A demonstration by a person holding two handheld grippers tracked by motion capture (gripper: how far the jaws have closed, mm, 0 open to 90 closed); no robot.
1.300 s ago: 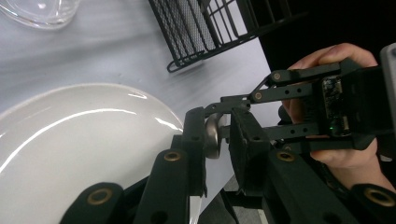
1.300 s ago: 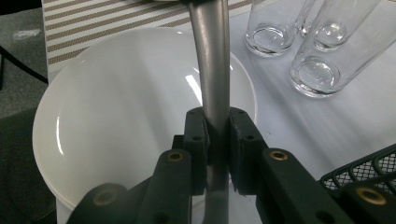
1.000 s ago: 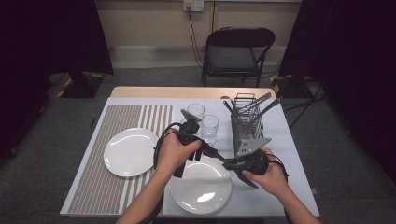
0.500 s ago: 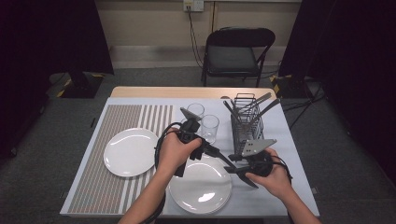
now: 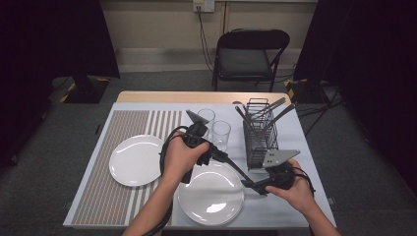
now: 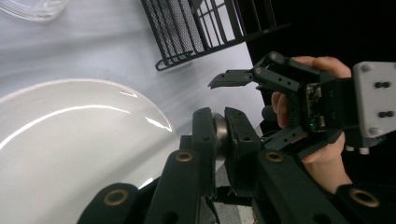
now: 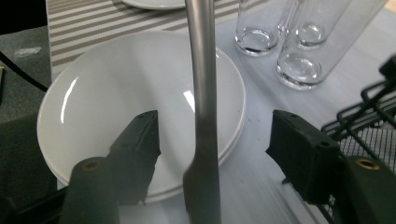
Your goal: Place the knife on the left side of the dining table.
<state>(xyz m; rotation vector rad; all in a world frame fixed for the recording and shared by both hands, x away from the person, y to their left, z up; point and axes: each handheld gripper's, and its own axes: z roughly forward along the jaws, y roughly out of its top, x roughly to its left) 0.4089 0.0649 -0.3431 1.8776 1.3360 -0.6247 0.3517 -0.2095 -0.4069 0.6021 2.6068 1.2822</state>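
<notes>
far plate: white, on the striped placemat at the table's left
glasses: two clear ones, empty, side by side at mid-table, the second farther back
wire rack: black mesh caddy at the right, dark utensil handles leaning out of its far end
chair: black folding chair beyond the far edge of the table
wall socket: on the far wall, a cable hanging down from it
floor: grey carpet around the table
</notes>
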